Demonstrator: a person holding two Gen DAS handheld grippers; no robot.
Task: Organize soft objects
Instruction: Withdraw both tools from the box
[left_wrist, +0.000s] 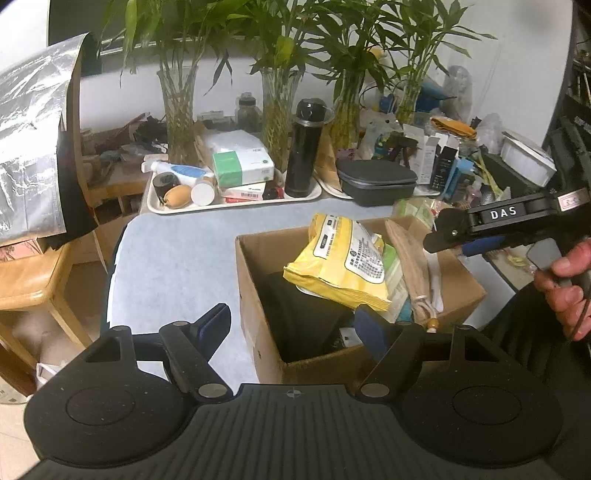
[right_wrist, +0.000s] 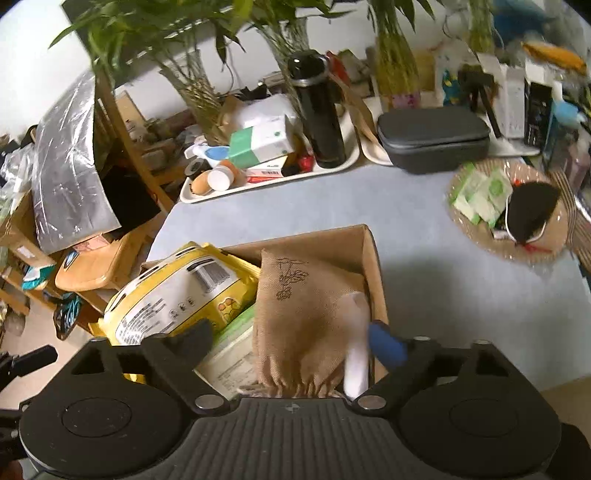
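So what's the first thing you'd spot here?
The bright yellow wipes pack sticking out of the cardboard box, right beside a tan cloth bag. Behind them, tall green bamboo plants stand in glass vases along the back of the table.

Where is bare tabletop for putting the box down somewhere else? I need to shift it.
Bare blue tabletop lies between the cardboard box, the grey case and the woven mat. Another strip runs between the box and the white tray. The back edge is crowded with vases, boxes and a black flask.
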